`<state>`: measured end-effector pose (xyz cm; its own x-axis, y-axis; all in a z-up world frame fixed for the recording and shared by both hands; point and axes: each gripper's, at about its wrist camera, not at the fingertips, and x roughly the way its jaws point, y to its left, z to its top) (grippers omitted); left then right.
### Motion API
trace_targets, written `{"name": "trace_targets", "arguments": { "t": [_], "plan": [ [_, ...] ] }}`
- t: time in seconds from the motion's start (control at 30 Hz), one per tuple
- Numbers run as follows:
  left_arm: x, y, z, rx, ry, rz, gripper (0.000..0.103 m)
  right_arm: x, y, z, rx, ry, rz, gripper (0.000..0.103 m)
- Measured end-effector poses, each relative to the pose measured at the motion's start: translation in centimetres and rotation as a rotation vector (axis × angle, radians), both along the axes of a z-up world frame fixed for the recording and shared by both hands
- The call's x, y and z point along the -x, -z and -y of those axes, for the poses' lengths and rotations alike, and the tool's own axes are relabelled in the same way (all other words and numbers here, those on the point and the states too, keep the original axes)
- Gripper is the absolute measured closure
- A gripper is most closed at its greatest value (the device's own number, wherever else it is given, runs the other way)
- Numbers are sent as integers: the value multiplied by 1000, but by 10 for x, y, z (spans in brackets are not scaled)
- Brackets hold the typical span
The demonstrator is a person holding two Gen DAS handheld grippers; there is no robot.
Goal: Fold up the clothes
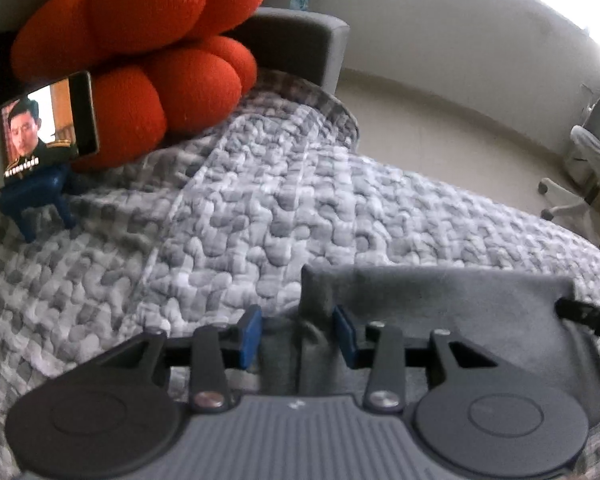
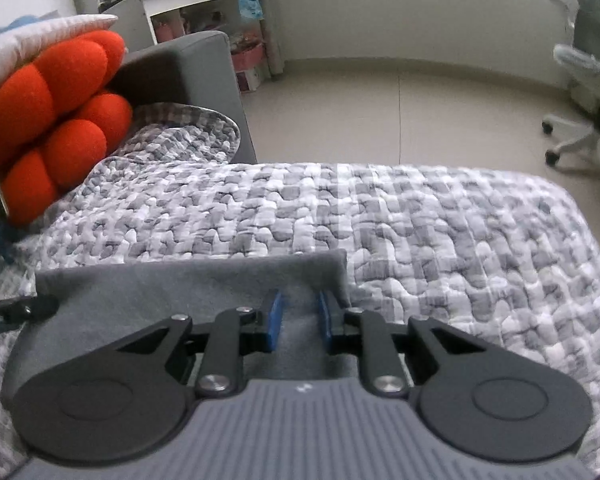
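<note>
Grey cloth, a folded garment of soft fabric, lies flat on a bed covered by a grey-and-white checked quilt, near the quilt's front edge. Both grippers reach over its far edge, one at each corner.

In the left wrist view, the left gripper sits at the cloth's left corner. Its jaws are spread, with a raised fold of the fabric standing between the blue pads, which do not clearly press on it.

In the right wrist view, the right gripper is at the cloth's right corner. Its jaws stand closer together, with grey fabric between them; whether the pads pinch it cannot be told.

Behind the cloth, an orange knotted cushion rests against a dark grey headboard. A phone showing a video stands on a blue holder on the quilt. An office chair stands on the tiled floor.
</note>
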<state>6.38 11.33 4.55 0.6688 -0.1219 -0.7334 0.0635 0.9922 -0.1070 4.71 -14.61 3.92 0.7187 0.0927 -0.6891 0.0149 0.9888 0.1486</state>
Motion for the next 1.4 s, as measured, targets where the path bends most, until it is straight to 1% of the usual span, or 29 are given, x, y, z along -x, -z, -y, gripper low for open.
{"name": "trace_targets", "arguments": {
  "t": [0.1, 0.2, 0.3, 0.37, 0.43, 0.47, 0.6, 0.7, 0.83, 0.9, 1.03, 1.1, 1.2, 1.27, 1.33, 1.4],
  "plan": [
    [-1, -2, -6, 26, -11, -13, 60, 2, -4, 3, -20, 12, 15, 83],
    [-2, -1, -9, 41, -18, -22, 59, 0, 2, 7, -36, 23, -10, 83],
    [-2, -2, -8, 37, -19, -21, 59, 3, -1, 0, -1, 14, 11, 82],
    [-3, -4, -13, 49, -35, -25, 59, 6, -6, -3, 11, 9, 35, 81],
    [-5, -8, -22, 78, -65, -29, 59, 9, -10, -5, 22, 5, 62, 78],
    [-5, -10, -26, 87, -82, -24, 60, 9, -11, -8, 31, 1, 72, 74],
    [-3, -18, -41, 100, -128, 0, 61, 14, -15, -22, 51, -47, 98, 73],
    [-1, -19, -42, 118, -119, -5, 61, 19, -15, -38, 60, -97, 118, 73],
    [3, -19, -30, 103, -73, 8, 61, 29, -12, -65, 72, -195, 137, 73],
    [5, -18, -25, 97, -51, 10, 61, 32, -8, -79, 82, -253, 131, 73],
    [5, -16, -24, 97, -44, -4, 61, 31, 7, -97, 148, -303, 96, 73],
    [5, -16, -26, 106, -53, -11, 61, 33, 6, -101, 170, -305, 109, 72],
    [5, -16, -28, 113, -60, -16, 61, 42, -5, -102, 148, -322, 150, 72],
    [6, -16, -27, 112, -55, -16, 61, 46, -6, -106, 125, -359, 153, 72],
    [7, -16, -25, 109, -48, -18, 61, 41, 6, -110, 135, -368, 90, 72],
    [7, -15, -24, 107, -43, -22, 61, 40, 10, -113, 145, -363, 99, 71]
  ]
}}
